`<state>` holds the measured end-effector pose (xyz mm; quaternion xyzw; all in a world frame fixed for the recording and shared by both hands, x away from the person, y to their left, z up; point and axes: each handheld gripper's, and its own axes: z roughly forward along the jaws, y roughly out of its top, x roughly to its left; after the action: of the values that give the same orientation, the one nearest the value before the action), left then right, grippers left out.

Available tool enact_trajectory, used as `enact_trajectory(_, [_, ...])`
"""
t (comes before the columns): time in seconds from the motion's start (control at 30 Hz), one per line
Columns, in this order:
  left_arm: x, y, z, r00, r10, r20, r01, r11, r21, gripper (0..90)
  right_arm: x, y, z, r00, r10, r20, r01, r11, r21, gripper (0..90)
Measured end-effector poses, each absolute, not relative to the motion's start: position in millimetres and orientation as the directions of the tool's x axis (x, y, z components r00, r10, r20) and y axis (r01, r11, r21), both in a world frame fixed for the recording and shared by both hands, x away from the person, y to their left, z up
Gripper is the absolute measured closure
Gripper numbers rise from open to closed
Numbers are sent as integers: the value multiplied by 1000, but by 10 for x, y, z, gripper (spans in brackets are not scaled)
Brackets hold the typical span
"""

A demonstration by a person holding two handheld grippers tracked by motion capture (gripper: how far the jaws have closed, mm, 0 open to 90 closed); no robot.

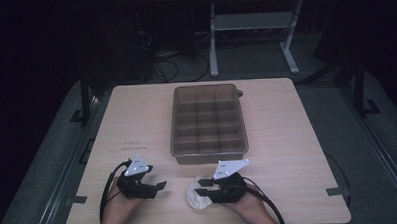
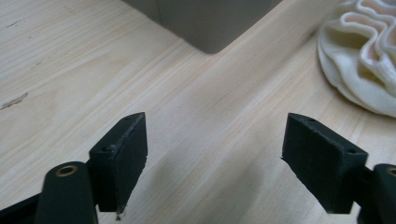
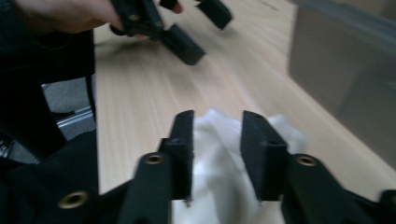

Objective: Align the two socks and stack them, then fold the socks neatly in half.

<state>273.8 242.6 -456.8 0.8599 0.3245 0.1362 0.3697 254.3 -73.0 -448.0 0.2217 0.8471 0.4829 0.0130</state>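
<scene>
Closing my right gripper (image 1: 203, 187) around the white cloth (image 1: 195, 197) at lower centre, not yet lifted; left gripper (image 1: 159, 188) wide open, empty.

The cloth (image 1: 197, 194) lies on the table (image 1: 288, 154) before the divided tray (image 1: 208, 122) (between both tongs).

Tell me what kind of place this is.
Probably a lab or recording workspace, not a home: a plain wooden table stands under dark surroundings, cables trail on the floor behind it, and a metal-legged bench stands beyond. A divided tray sits on the table.
</scene>
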Motion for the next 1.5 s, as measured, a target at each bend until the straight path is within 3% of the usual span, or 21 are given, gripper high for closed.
enact_trajectory(0.03, [2739,2432,-4572,751,660,-8,460,-515,724,197,2577,-780,-4494,-891,412,190,373,427,824,536])
enact_trajectory(0.07, [2740,2440,-4576,751,660,-5,460,-518,722,197,2577,-780,-4494,-891,412,190,373,427,824,536])
enact_trajectory(0.17, [2744,2455,-4591,748,663,-4,461,-516,722,156,2640,-804,-4545,-875,437,207,406,431,806,389])
enact_trajectory(0.47, [2772,2488,-4652,742,670,-5,469,-514,718,131,2701,-756,-4652,-857,461,231,451,455,768,212])
enact_trajectory(1.07, [2784,2488,-4749,749,662,2,458,-520,720,130,2706,-612,-4783,-871,440,218,438,498,748,203])
enact_trajectory(1.2, [2783,2491,-4754,751,661,4,454,-520,723,130,2683,-581,-4784,-879,438,188,416,513,751,243])
enact_trajectory(1.5, [2782,2493,-4755,752,659,7,452,-523,722,131,2621,-556,-4783,-896,422,139,369,534,761,446])
